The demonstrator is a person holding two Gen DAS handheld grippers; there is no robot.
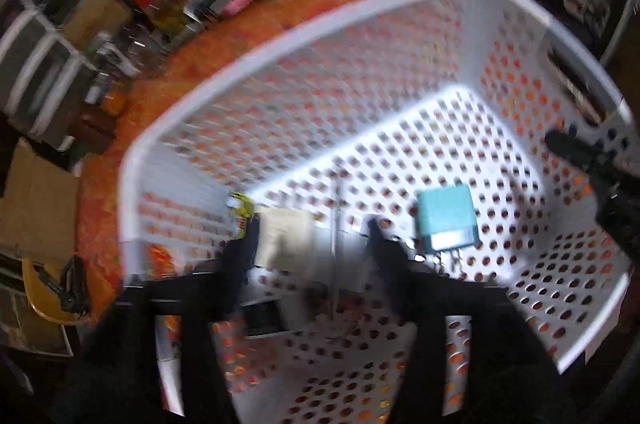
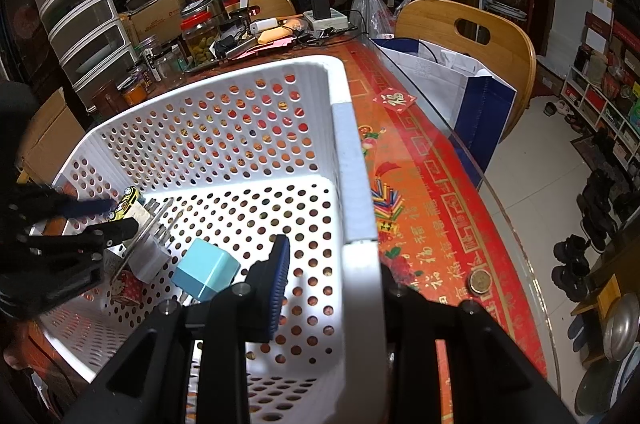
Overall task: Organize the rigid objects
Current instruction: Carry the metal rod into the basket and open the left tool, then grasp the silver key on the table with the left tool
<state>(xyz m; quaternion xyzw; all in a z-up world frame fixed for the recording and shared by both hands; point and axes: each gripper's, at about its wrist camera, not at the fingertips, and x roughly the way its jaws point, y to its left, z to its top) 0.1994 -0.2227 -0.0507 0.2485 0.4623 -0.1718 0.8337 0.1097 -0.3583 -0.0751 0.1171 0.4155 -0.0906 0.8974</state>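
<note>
My right gripper [image 2: 332, 264] is clamped on the side wall of the white perforated basket [image 2: 352, 160], one finger inside, one outside. My left gripper [image 1: 312, 236] hangs inside the basket, jaws apart with nothing pressed between them. On the basket floor just beyond lie a light blue cube [image 2: 208, 274], a white plug adapter [image 2: 150, 256] and a yellow toy car [image 2: 126, 202] in the corner. Farther off, jars [image 2: 198, 38] crowd the red patterned table [image 2: 424, 184].
</note>
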